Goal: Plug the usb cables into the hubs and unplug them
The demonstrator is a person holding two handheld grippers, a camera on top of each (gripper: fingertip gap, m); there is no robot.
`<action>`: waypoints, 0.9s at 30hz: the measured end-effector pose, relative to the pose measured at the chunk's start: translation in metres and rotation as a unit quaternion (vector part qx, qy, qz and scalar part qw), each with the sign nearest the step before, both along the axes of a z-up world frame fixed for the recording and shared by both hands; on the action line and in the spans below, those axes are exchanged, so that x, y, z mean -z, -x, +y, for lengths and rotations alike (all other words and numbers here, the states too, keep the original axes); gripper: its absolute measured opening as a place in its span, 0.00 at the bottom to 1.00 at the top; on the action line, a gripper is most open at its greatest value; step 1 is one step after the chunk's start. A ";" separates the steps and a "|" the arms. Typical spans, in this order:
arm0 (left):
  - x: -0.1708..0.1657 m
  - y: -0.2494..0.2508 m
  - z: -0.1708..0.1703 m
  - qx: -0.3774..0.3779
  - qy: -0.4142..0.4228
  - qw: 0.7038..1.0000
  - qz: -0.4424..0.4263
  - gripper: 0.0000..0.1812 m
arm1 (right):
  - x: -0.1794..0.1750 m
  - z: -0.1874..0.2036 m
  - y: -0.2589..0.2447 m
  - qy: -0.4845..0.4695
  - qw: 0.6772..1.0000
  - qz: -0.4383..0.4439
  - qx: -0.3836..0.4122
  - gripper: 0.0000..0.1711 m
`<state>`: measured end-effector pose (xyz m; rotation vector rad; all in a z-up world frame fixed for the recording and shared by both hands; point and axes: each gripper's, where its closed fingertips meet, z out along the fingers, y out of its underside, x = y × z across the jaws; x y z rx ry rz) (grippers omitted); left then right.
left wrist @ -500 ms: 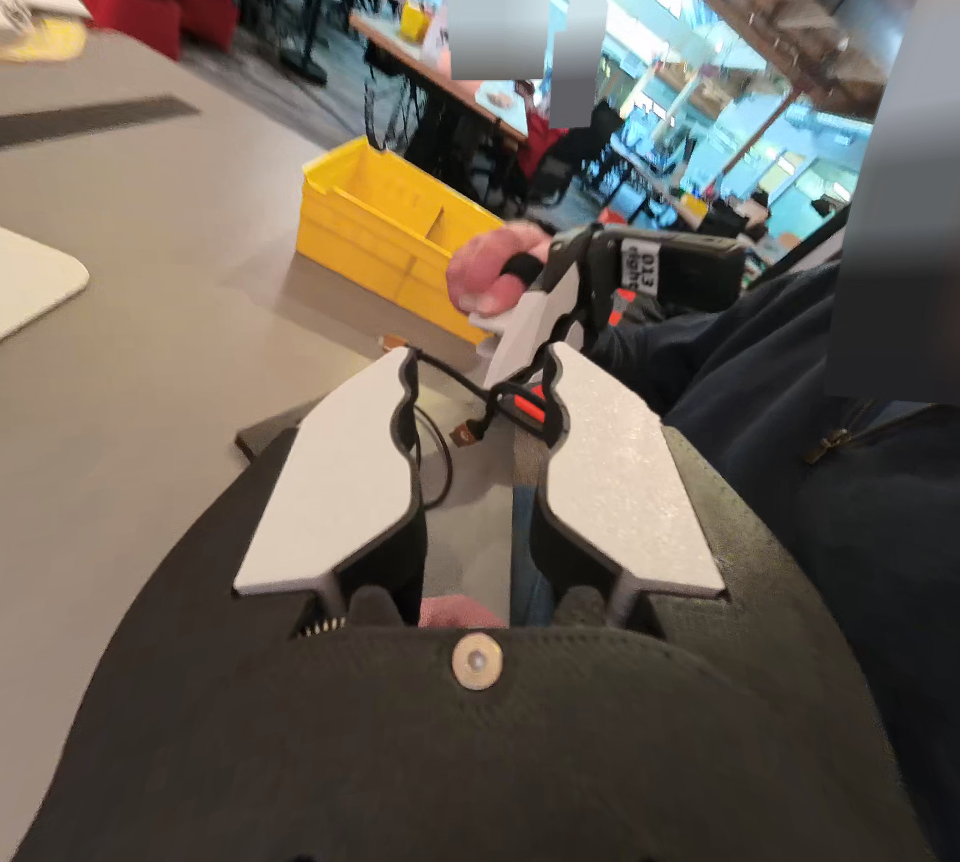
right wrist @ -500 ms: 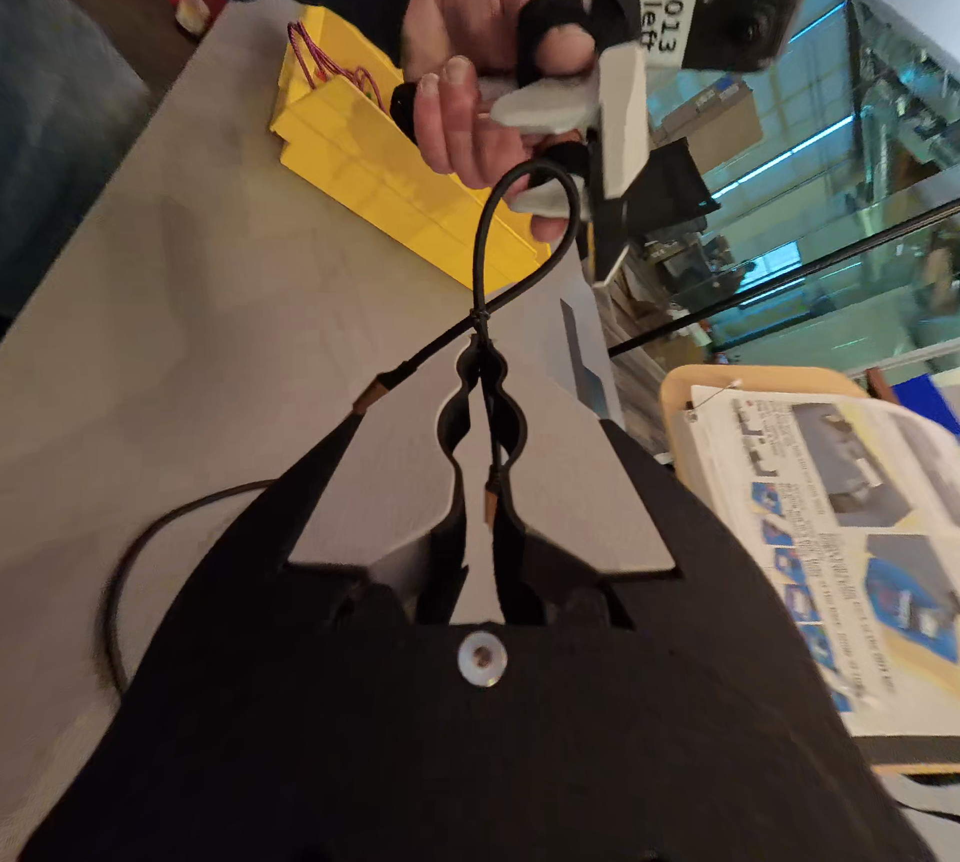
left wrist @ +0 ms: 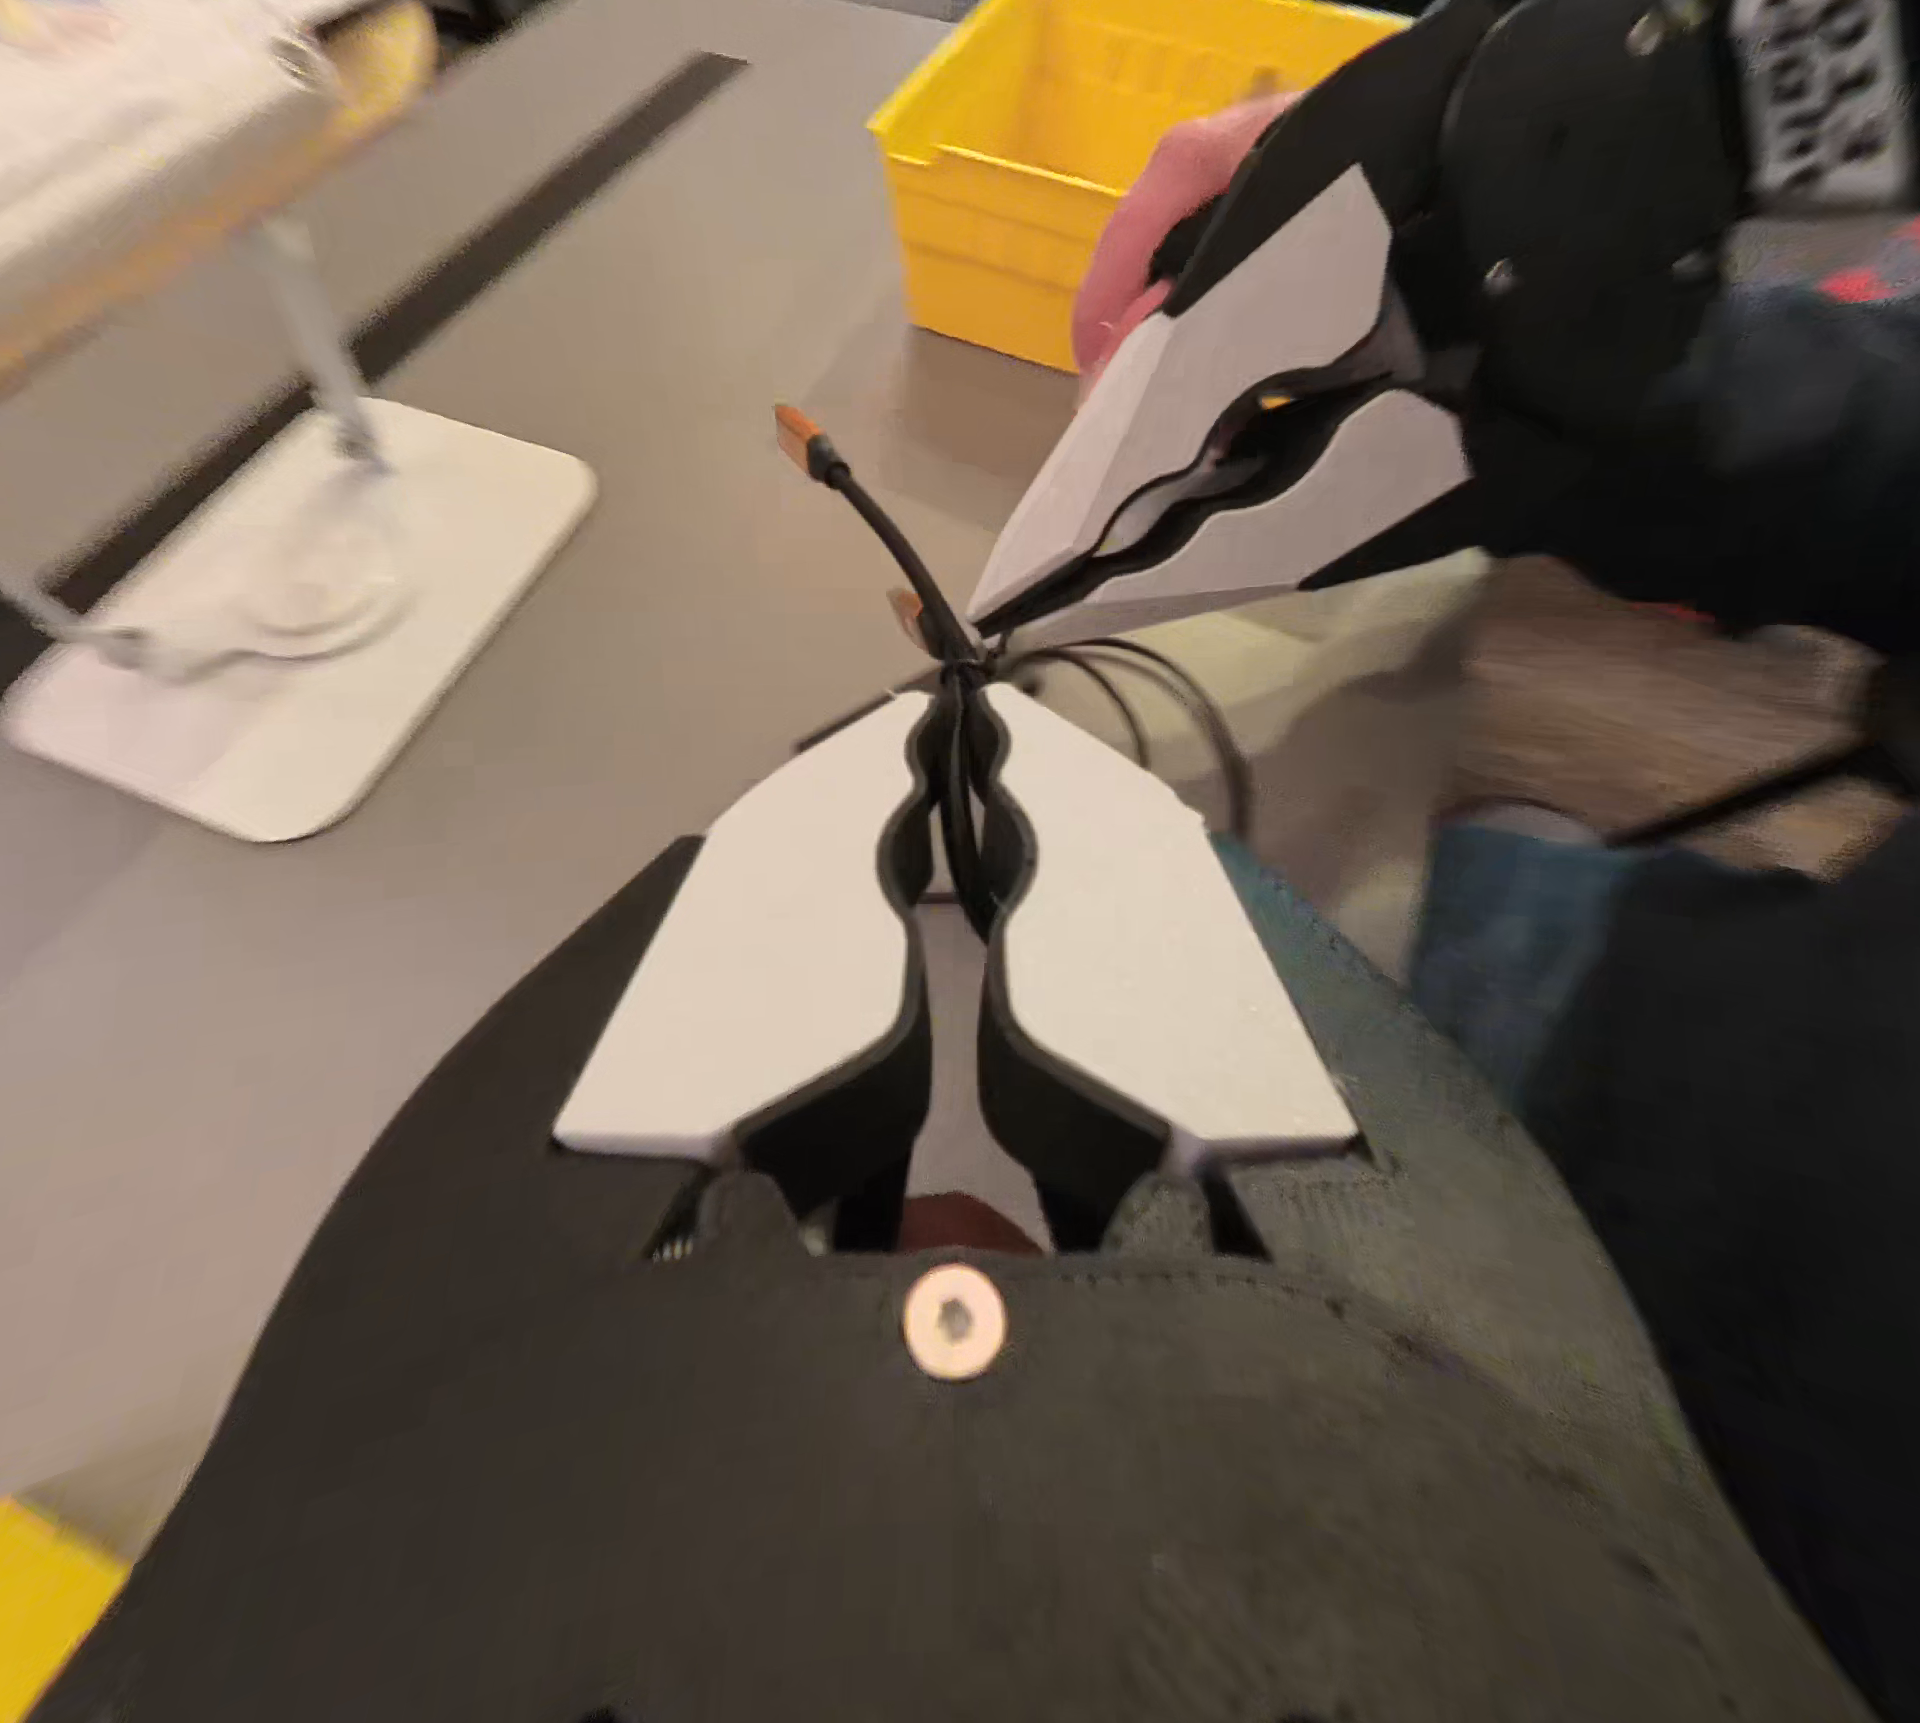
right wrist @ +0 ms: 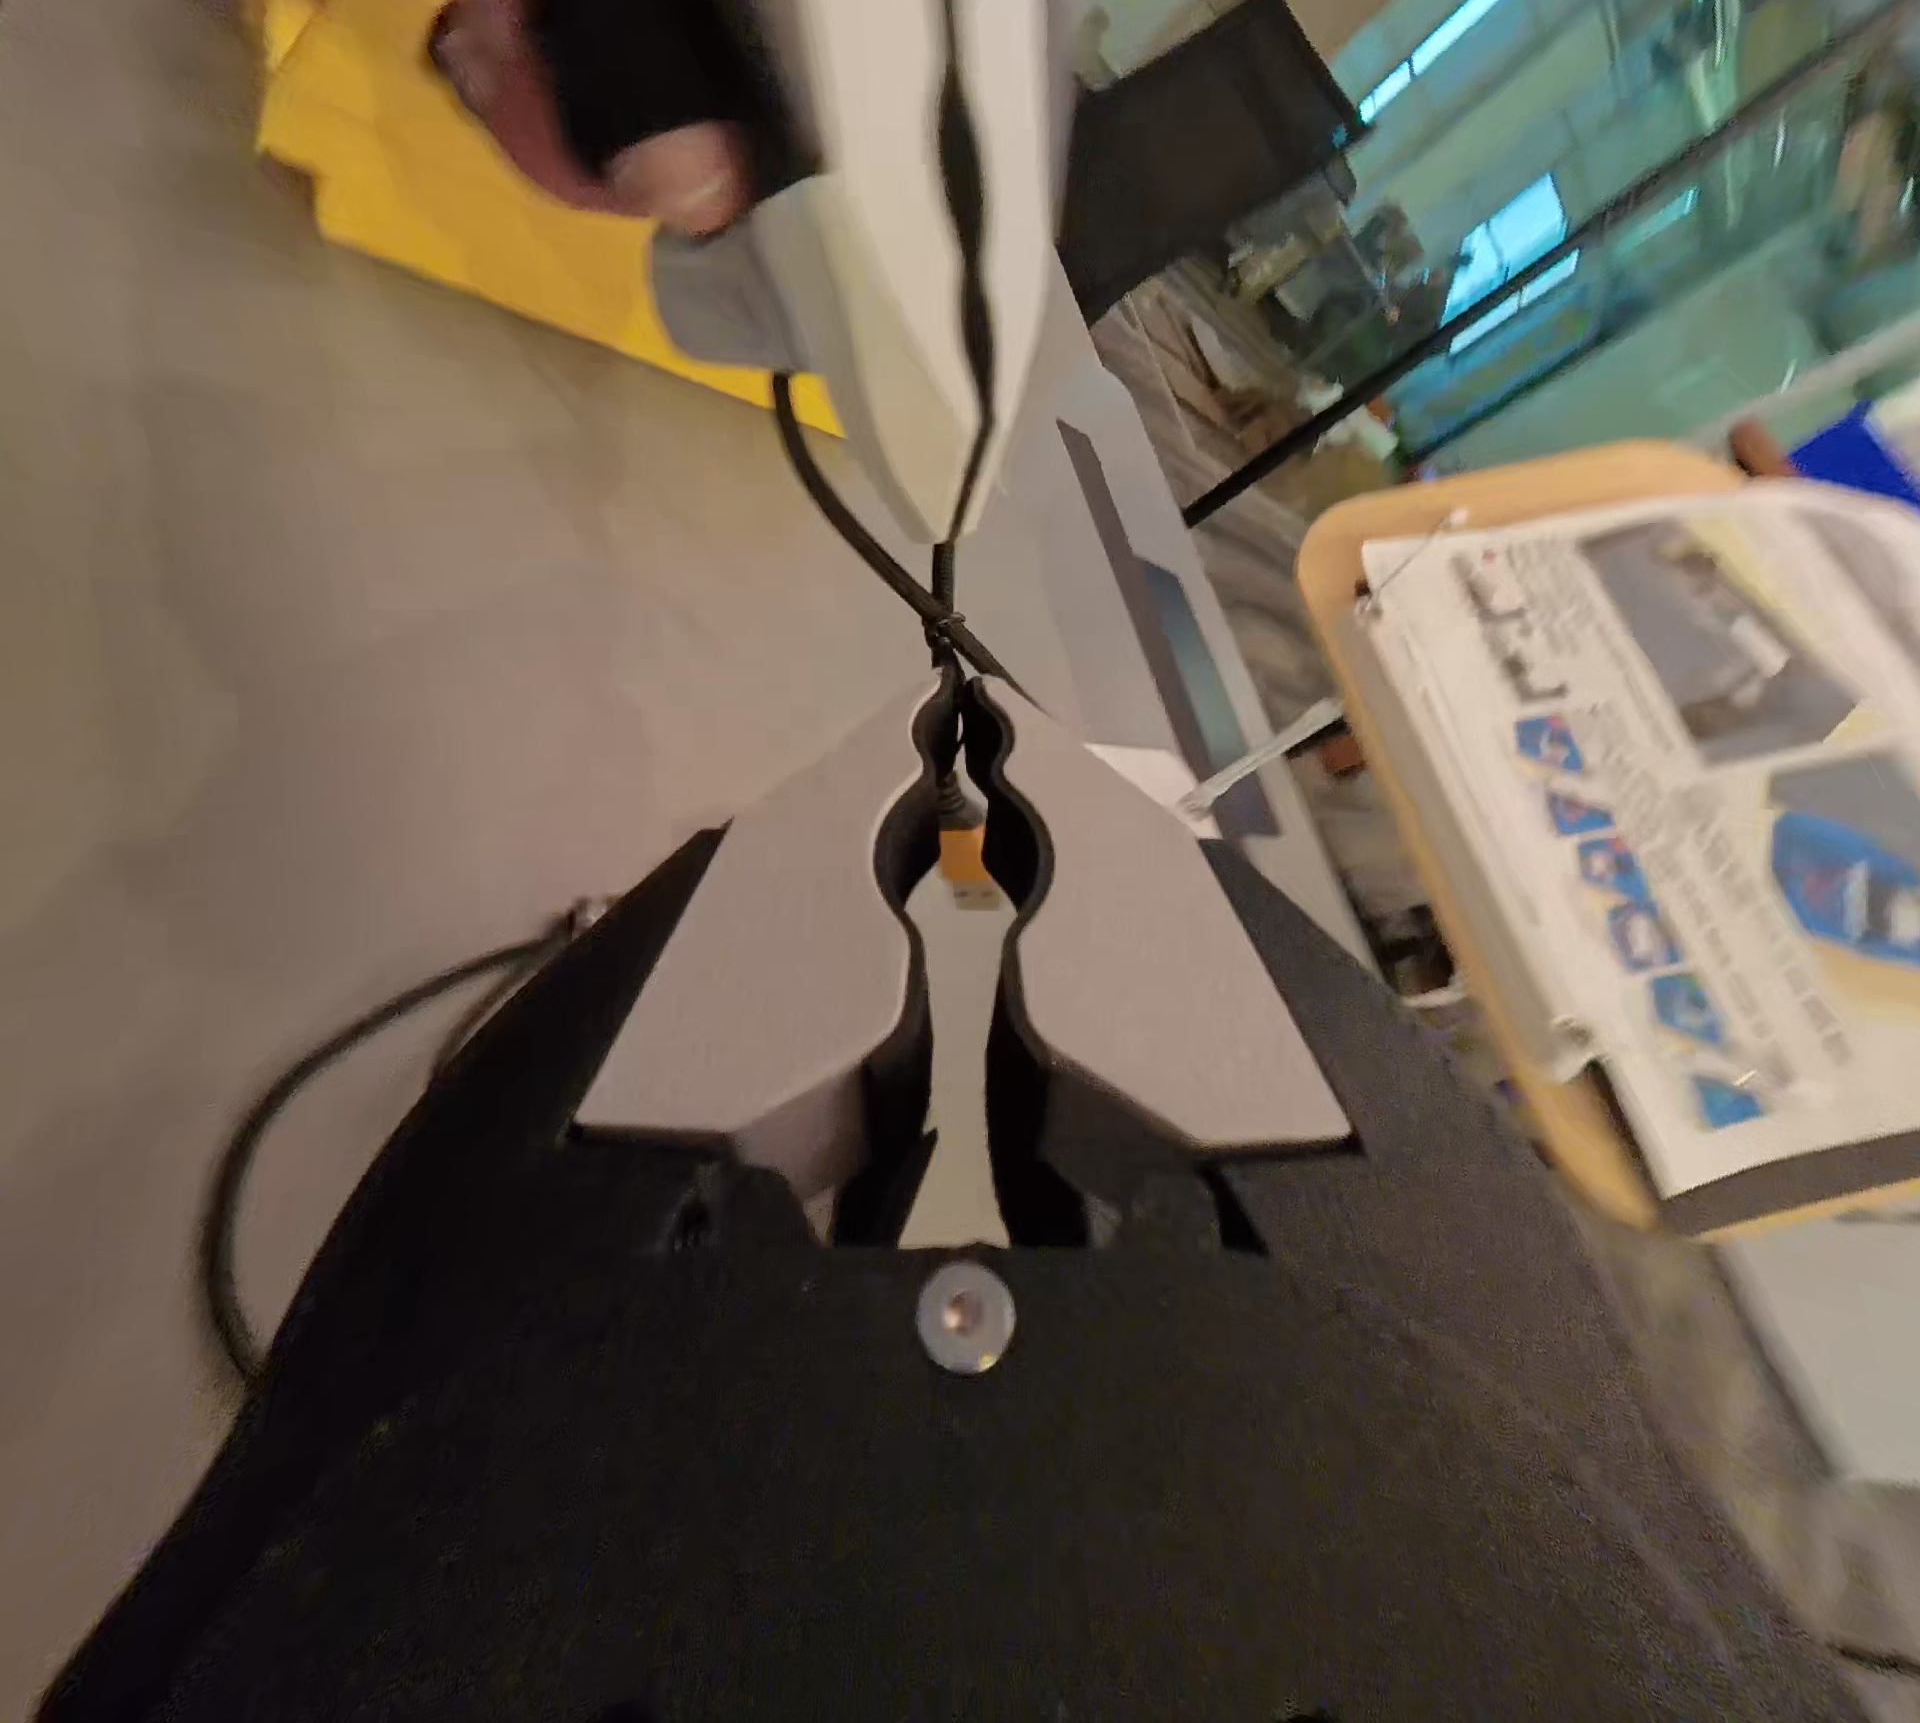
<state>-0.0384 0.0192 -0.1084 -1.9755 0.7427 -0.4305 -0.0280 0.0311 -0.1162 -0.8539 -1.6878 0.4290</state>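
So the black usb cable bundle (left wrist: 961,686) is now pinched from both ends, which is new: half a second back our left gripper (left wrist: 956,728) was gaping open with the cable just dangling past it, and now its jaws are nearly closed on the black strands right by the little tie. The right gripper (right wrist: 961,717) has its jaws closed on the cable just behind an orange plug (right wrist: 961,873), which sits in the hollow between them, same hold as before. A second orange plug (left wrist: 800,439) pokes up free above the table (left wrist: 623,634). The two grippers have swung in tip to tip, almost touching at the tie.

We reckon this is a handover or a re-grip to sort the plug's direction, not plugging yet, since no hub shows in either view. The yellow bin (left wrist: 1049,146) and the white stand (left wrist: 312,624) sit well apart from all this.
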 end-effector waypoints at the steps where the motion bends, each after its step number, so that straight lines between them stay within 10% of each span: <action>1: 0.000 0.001 0.004 -0.033 -0.033 0.999 0.023 0.02 | 0.000 0.005 0.001 0.039 0.999 0.010 0.016 0.00; 6: -0.007 0.001 0.009 -0.158 -0.223 0.952 0.140 0.02 | -0.006 0.014 0.007 0.273 0.958 0.084 0.036 0.00; 11: 0.010 -0.010 0.008 -0.175 -0.336 0.892 0.247 0.05 | -0.014 0.013 0.010 0.521 0.840 0.152 -0.020 0.00; 14: 0.025 -0.011 0.015 -0.156 -0.302 0.918 0.204 0.05 | -0.012 0.013 0.010 0.554 0.814 0.167 -0.040 0.00; 21: 0.016 -0.006 0.008 -0.086 -0.161 0.982 -0.053 0.17 | -0.015 0.015 0.005 0.458 0.874 0.151 -0.061 0.00; 27: 0.011 -0.020 0.002 0.033 -0.036 0.978 -0.203 0.12 | -0.025 0.012 0.003 0.421 0.889 0.154 -0.096 0.00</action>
